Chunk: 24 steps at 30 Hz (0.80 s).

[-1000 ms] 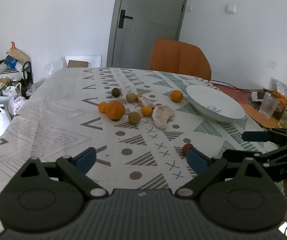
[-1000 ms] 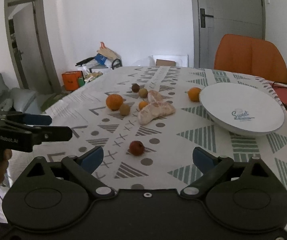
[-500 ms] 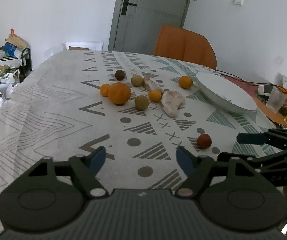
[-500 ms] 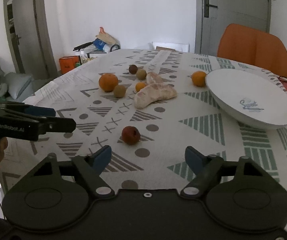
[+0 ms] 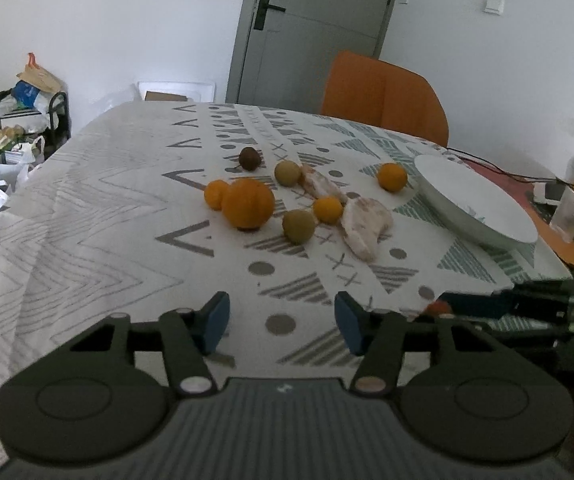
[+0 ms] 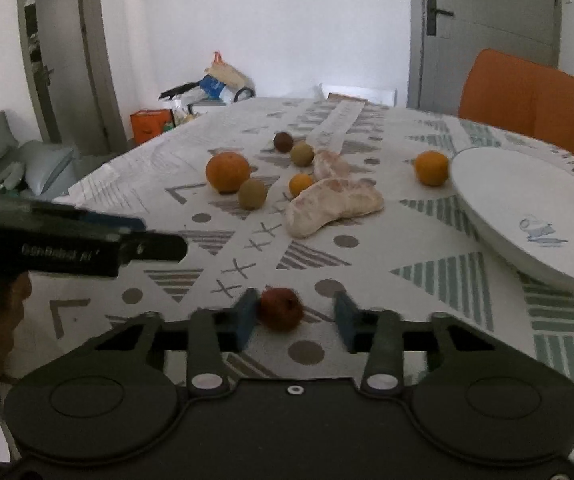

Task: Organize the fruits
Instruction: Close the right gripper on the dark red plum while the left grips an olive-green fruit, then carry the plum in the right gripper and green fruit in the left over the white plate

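Red fruit [image 6: 281,308] on tabletop [image 6: 427,272] between right tool [image 6: 293,316] pads, touching left pad, gap at right pad; jaws closing, not yet gripping. Left tool [image 5: 283,322] half-open, closing on nothing. Plate [image 6: 527,208] lies ahead-right, right hand nearer.

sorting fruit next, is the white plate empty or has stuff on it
Empty: the plate shows only its blue print, and all the fruit lies on the tablecloth.

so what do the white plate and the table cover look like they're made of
White plate: probably glazed ceramic; smooth, faintly glossy, with a small blue printed logo. Melamine is possible too.
Table cover: woven fabric, matte; it creases and drapes over the edge, with a printed geometric pattern.
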### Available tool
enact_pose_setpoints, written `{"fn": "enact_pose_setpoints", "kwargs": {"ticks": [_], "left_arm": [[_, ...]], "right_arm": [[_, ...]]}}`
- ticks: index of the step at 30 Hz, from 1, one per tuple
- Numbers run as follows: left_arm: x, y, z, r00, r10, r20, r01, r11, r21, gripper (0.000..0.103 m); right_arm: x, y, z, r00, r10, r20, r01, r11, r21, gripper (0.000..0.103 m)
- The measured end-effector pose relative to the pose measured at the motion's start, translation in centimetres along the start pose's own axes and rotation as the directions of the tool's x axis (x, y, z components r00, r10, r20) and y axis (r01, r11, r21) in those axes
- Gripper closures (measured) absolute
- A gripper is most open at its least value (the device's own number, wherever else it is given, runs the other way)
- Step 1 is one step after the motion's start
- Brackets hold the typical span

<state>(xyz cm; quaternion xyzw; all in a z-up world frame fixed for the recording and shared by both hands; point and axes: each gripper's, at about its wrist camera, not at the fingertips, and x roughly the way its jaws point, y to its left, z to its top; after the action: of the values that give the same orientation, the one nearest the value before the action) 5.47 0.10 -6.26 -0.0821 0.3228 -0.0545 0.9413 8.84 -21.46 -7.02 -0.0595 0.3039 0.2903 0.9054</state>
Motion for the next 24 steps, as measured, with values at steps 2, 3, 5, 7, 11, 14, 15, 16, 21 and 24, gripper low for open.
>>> {"fn": "enact_pose_setpoints", "kwargs": {"ticks": [2,3,5,7,11,14,15,16,21,24], "left_arm": [[0.5,-0.2,0.4,1.000,0.004,0.004,-0.004,1.000,0.009,0.049],[0.8,-0.4,0.6,1.000,0.006,0.004,-0.006,1.000,0.015,0.050],[1.5,-0.6,1.0,1.000,0.008,0.000,-0.008,1.000,0.019,0.051],[2.1,-0.8,1.2,1.000,0.005,-0.005,-0.005,1.000,0.018,0.052],[3.5,-1.2,1.9,1.000,0.015,-0.017,-0.014,1.000,0.017,0.055],[4.4,-1.3,2.6,1.000,0.018,-0.022,-0.018,1.000,0.018,0.056],[4.6,-1.3,2.8,0.999,0.023,-0.024,-0.022,1.000,0.019,0.056],[4.9,-1.3,3.1,0.999,0.029,-0.030,-0.029,0.999,0.018,0.056],[6.0,-1.2,4.0,0.998,0.042,-0.037,-0.041,0.999,0.026,0.067],[6.5,-1.1,4.3,0.998,0.043,-0.035,-0.042,0.999,0.019,0.070]], "right_arm": [[0.1,-0.3,0.0,1.000,0.006,0.007,-0.006,1.000,0.006,0.082],[0.1,-0.6,0.1,1.000,0.011,0.009,-0.011,1.000,0.021,0.082],[0.1,-1.3,0.2,1.000,0.014,0.018,-0.015,0.998,0.057,0.082],[-0.1,-2.0,0.3,1.000,0.012,0.028,-0.014,0.997,0.074,0.082],[-0.4,-2.8,0.5,0.999,0.003,0.045,-0.007,0.996,0.090,0.082],[-0.4,-3.4,0.7,0.998,-0.010,0.056,0.004,0.994,0.107,0.082],[-0.4,-3.6,0.8,0.998,-0.015,0.059,0.008,0.994,0.112,0.082],[-0.5,-3.7,0.8,0.998,-0.019,0.061,0.012,0.993,0.116,0.082],[-0.3,-4.6,1.2,0.996,-0.038,0.075,0.027,0.990,0.136,0.082],[-0.4,-4.9,1.3,0.996,-0.049,0.072,0.038,0.988,0.148,0.082]]}}
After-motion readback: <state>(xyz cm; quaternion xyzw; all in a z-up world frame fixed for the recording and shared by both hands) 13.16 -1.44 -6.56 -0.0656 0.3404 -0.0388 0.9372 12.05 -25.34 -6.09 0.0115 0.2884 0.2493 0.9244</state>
